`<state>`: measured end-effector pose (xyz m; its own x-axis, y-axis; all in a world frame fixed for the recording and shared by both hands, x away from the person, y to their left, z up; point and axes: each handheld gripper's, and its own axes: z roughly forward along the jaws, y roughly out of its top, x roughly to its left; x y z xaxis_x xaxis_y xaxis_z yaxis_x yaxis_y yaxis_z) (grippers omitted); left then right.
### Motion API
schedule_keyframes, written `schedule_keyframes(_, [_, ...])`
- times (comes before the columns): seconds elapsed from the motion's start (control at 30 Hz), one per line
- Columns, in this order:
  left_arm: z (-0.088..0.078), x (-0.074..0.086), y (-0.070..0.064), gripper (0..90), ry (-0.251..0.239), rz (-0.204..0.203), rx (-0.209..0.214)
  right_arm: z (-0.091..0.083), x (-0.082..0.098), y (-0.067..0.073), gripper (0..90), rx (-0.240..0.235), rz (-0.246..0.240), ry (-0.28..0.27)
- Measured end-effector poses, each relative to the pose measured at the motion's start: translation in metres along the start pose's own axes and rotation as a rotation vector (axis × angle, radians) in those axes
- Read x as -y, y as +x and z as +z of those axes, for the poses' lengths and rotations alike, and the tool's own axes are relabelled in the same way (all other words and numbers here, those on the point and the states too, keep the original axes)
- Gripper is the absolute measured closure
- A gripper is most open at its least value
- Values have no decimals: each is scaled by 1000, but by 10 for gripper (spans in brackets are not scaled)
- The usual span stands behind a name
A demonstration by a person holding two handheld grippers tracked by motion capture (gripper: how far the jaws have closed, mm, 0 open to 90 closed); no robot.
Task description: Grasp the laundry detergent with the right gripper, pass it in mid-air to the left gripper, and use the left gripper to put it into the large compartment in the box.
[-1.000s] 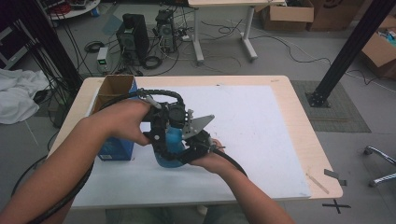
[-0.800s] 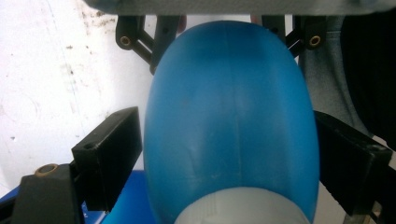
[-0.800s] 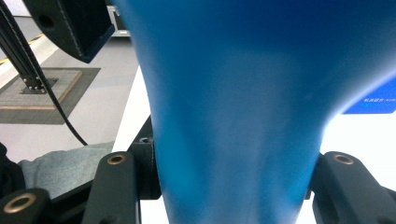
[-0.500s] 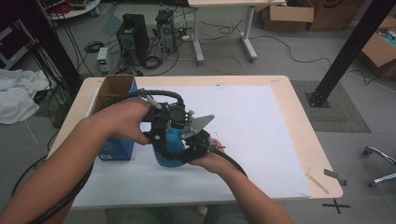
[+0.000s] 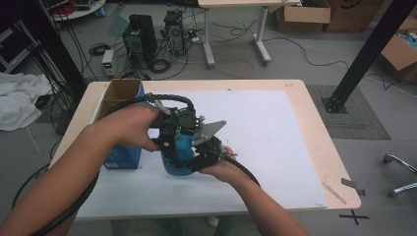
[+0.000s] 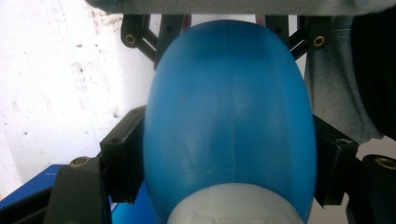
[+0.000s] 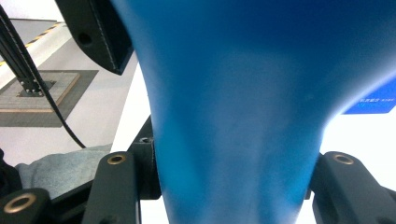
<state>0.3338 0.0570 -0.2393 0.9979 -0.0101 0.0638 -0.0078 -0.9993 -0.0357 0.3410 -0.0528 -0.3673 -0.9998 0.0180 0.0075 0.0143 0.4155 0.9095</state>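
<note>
Fingers (image 6: 122,158) of both grippers around blue bottle (image 6: 229,121), base hidden.

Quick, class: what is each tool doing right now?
Left tool: shut on the blue bottle.
Right tool: shut on the same blue bottle, at its narrow part.

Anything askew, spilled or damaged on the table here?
Nothing stands out. Both hand-held grippers, left and right, clamp the blue bottle, which looks intact; the open box stands upright beside it, and no spill shows on the white mat.
</note>
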Motion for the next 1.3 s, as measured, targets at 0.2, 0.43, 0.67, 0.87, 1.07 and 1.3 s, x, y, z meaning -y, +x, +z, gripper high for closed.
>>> schedule_keyframes(0.2, [1, 0, 0, 342, 11, -1, 4, 1, 0, 0, 452, -5, 10, 2])
schedule_keyframes(0.43, [3, 0, 0, 353, 12, -3, -4, 2, 1, -1, 452, 5, 0, 8])
schedule_keyframes(0.67, [5, -1, 0, 383, 22, -3, -9, 3, 2, 0, 453, 3, 16, 15])
schedule_keyframes(0.87, [2, -3, -2, 391, 31, -23, -18, 2, 1, 1, 447, 2, 5, 1])
schedule_keyframes(1.07, [-5, -7, -6, 394, 51, -15, -45, -2, 1, 1, 430, 22, -28, -30])
schedule_keyframes(1.3, [-7, -8, -3, 394, 62, -24, -38, -8, 1, 0, 341, 14, -15, -51])
